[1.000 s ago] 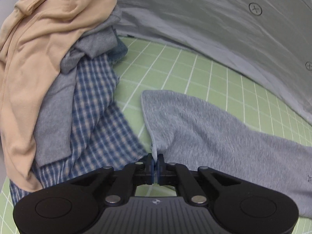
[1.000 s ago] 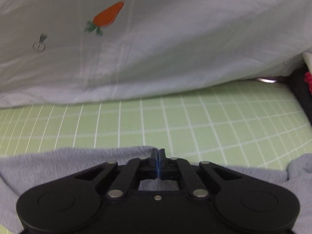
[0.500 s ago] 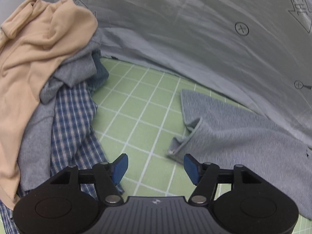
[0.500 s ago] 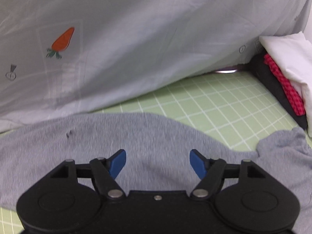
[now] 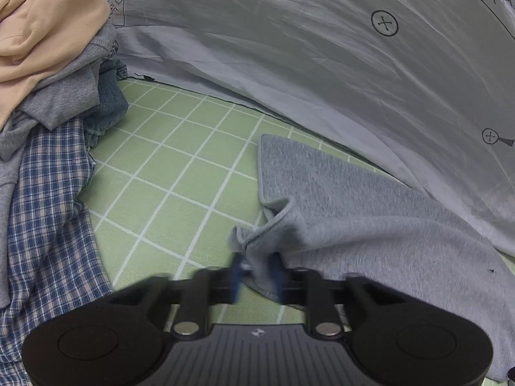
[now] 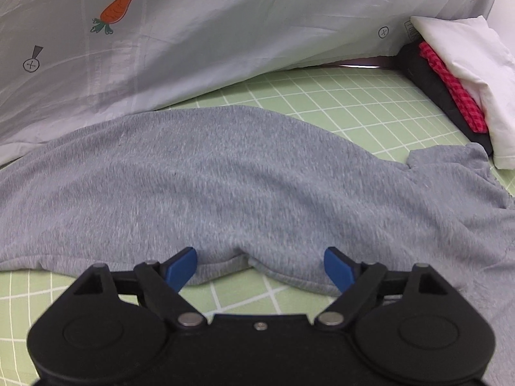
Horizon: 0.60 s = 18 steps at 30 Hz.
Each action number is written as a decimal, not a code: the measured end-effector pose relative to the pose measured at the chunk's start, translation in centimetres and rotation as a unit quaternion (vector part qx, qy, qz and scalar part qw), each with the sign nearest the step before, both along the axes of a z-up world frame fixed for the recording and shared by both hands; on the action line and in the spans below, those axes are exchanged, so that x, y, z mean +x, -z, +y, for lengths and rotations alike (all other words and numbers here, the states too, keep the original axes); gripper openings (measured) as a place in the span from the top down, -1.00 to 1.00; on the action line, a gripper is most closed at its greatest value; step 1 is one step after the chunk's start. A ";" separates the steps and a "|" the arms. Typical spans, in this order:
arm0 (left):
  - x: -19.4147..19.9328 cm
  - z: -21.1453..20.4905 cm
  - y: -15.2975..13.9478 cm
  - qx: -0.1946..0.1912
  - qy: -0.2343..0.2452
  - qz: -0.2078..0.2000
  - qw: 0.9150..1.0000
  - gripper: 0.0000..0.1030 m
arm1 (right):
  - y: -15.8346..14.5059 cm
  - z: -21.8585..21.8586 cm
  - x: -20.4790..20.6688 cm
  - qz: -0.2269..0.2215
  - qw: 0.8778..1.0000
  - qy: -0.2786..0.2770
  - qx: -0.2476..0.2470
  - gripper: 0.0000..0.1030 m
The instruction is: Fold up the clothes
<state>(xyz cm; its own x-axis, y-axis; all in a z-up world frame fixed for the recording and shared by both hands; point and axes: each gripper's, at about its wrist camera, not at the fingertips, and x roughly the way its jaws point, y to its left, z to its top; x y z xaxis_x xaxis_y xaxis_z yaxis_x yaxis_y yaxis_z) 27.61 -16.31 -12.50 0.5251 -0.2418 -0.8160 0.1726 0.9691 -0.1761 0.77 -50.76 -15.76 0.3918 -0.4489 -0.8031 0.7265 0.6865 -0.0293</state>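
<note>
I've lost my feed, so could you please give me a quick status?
Left tool closing around grey garment corner. Right tool open at its near hem. Clothes pile sits left, apart.

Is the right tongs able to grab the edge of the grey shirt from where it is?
Probably yes. The right tongs are open, and the near hem of the grey shirt lies between the blue tips on the green mat, with nothing covering it.
</note>
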 end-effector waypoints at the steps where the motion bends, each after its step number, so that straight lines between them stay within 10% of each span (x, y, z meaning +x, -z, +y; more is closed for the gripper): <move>1: -0.3 0.2 -0.3 0.004 0.003 -0.002 1.000 0.92 | -0.1 0.1 0.0 0.000 1.000 -0.003 0.000 -0.68; 13: -7.7 9.0 -2.5 0.086 -0.052 0.049 0.994 0.89 | -1.8 1.3 -3.5 -0.027 0.999 -0.008 0.019 -0.68; 18: -11.0 9.4 -4.1 0.078 -0.081 0.049 0.992 0.28 | -3.6 1.6 -6.7 -0.063 0.998 0.003 0.022 -0.69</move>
<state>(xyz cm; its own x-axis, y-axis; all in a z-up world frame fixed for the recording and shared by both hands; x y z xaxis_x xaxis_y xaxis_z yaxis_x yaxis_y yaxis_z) 16.65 -6.89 -8.37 0.4629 -0.0271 -0.8860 0.0020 0.9996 -0.0295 -5.94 -49.16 -12.13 0.4875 -0.4170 -0.7671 0.7271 0.6803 0.0922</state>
